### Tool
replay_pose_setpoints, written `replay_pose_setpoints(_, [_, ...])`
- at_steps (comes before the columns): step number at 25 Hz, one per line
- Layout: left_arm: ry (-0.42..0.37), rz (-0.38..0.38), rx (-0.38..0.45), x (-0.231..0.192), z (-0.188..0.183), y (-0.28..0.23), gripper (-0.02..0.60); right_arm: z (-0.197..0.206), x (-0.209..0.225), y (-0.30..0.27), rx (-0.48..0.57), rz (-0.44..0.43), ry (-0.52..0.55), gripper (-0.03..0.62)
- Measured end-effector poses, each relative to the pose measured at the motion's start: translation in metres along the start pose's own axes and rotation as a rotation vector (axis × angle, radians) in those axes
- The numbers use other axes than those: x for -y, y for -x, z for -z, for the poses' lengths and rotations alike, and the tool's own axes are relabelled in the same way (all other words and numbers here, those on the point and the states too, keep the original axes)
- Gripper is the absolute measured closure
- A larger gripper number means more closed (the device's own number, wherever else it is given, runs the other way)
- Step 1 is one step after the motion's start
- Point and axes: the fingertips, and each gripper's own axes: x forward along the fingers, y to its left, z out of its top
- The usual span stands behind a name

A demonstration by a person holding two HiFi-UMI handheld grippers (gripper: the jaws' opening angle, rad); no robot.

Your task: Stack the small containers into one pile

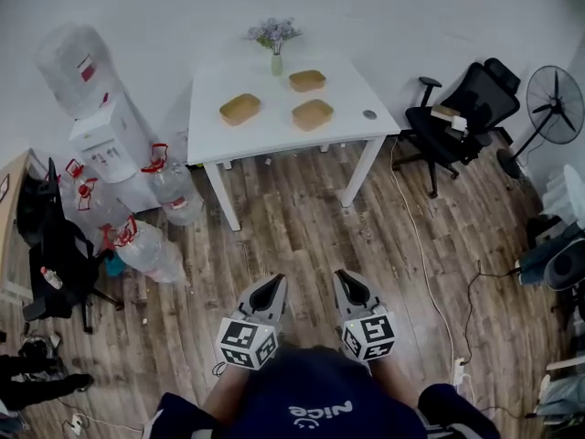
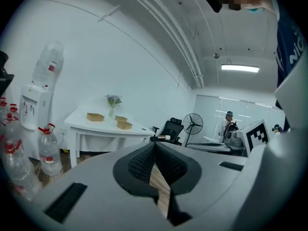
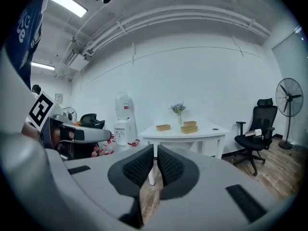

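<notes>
Three small brown containers lie apart on the white table (image 1: 265, 140): one at its left (image 1: 240, 109), one at the back (image 1: 307, 80), one on the right (image 1: 313, 114). I stand well back from the table on the wooden floor. My left gripper (image 1: 278, 282) and right gripper (image 1: 339, 276) are held side by side low in the head view, both shut and empty, pointing toward the table. The left gripper view shows shut jaws (image 2: 154, 145) with the containers (image 2: 95, 117) far off. In the right gripper view the jaws (image 3: 155, 147) are also shut, the containers (image 3: 188, 129) distant.
A vase of flowers (image 1: 276, 42) and a small round object (image 1: 369, 114) also sit on the table. A water dispenser (image 1: 110, 131) and several water bottles (image 1: 146, 250) stand to its left. A black office chair (image 1: 457, 117), a fan (image 1: 558, 103) and a floor cable (image 1: 430, 273) are on the right.
</notes>
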Motion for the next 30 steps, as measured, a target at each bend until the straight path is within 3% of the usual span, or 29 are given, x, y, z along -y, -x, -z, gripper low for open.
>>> replay_pose_setpoints(4, [-0.004, 0.082, -0.047, -0.023, -0.004, -0.013, 0.561, -0.006, -0.012, -0.032, 0.000, 0.011, -0.013, 0.539])
replay_pose_setpoints(8, [-0.021, 0.093, -0.041, -0.042, -0.012, -0.017, 0.561, -0.002, -0.025, -0.049, -0.026, 0.014, -0.013, 0.539])
replay_pose_setpoints(14, [0.044, 0.091, -0.054, -0.066, -0.011, -0.027, 0.561, -0.001, -0.025, -0.062, -0.049, -0.003, -0.035, 0.539])
replay_pose_setpoints(17, [0.041, 0.095, -0.064, -0.071, -0.009, -0.034, 0.561, 0.002, -0.015, -0.072, -0.066, -0.013, -0.037, 0.539])
replay_pose_setpoints(20, [0.021, 0.061, -0.067, -0.081, -0.008, -0.045, 0.561, 0.001, 0.000, -0.088, -0.066, -0.025, -0.046, 0.539])
replay_pose_setpoints(24, [0.063, -0.032, -0.055, -0.107, -0.010, -0.066, 0.561, -0.008, 0.023, -0.118, -0.060, -0.062, -0.052, 0.539])
replay_pose_setpoints(30, [0.030, -0.156, -0.006, -0.141, -0.040, -0.115, 0.561, -0.028, 0.082, -0.173, -0.070, -0.055, 0.006, 0.539])
